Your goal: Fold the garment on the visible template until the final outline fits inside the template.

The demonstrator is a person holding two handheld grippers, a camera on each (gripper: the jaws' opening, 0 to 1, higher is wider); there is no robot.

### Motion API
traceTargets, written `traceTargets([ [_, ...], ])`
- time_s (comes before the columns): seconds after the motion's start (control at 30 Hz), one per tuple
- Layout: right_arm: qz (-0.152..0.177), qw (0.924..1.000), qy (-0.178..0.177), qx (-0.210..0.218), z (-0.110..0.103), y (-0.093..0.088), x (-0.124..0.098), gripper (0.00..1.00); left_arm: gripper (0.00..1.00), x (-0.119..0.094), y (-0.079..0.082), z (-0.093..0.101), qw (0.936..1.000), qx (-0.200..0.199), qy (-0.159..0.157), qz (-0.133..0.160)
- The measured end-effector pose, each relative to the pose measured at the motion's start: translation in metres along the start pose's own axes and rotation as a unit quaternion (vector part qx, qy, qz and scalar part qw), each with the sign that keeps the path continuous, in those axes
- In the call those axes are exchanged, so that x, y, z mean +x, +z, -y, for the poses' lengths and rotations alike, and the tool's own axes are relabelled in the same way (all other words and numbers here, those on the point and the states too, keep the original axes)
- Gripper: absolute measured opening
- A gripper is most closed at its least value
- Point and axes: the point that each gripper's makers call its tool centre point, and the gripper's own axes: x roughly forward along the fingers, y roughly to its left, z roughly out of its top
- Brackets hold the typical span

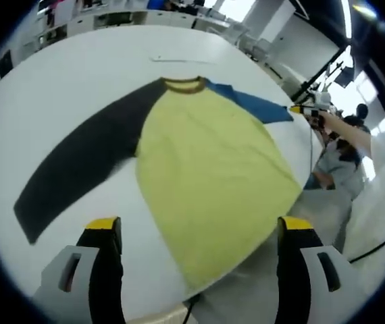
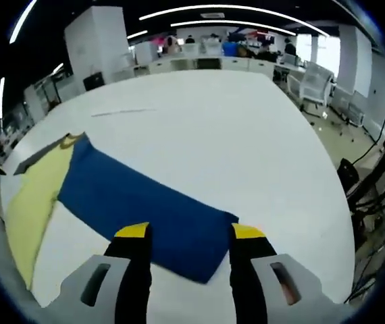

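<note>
A: One garment (image 1: 206, 169) lies flat on a white table (image 1: 57, 88) in the left gripper view. It is a shirt with a yellow body, a dark sleeve (image 1: 84, 162) reaching toward the left, and a blue sleeve (image 1: 257, 104) reaching toward the upper right. Its collar (image 1: 184, 84) sits at the far side, and the lower hem hangs just over the near table edge.

B: And the left gripper (image 1: 199, 229)?

A: Its two yellow-tipped jaws rise from the bottom, set wide apart, with nothing between them but the shirt's hem and the table beneath. I cannot tell whether the tips touch the cloth. At the far right a person's hand (image 1: 327, 120) is raised beside the table.

B: What does the right gripper view show?

A: The same shirt from the side. The yellow body (image 2: 34, 196) lies at the left, and the blue sleeve (image 2: 145, 206) stretches across the white table (image 2: 246, 135) toward the camera. The right gripper (image 2: 187, 233) has its jaws parted, one on each side of the sleeve's cuff end, not closed on it. Desks and chairs (image 2: 317, 84) stand beyond the table.
</note>
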Motion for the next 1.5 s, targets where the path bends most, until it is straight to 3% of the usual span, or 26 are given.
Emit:
traceTargets([
  [0.33,-0.015,0.9997,-0.020,0.010,0.023,-0.005,0.016,0.37,0.92,0.004,-0.002,-0.003,0.9999,-0.003,0.005,-0.009],
  [1.03,-0.024,0.9988,-0.041,0.012,0.043,-0.015,0.024,0.04,0.91,0.011,-0.003,0.000,0.9997,0.004,0.008,-0.025],
  [1.5,-0.030,0.9985,-0.045,0.000,0.047,-0.015,0.025,0.02,0.91,0.007,-0.003,-0.001,0.9997,0.005,0.009,-0.022],
])
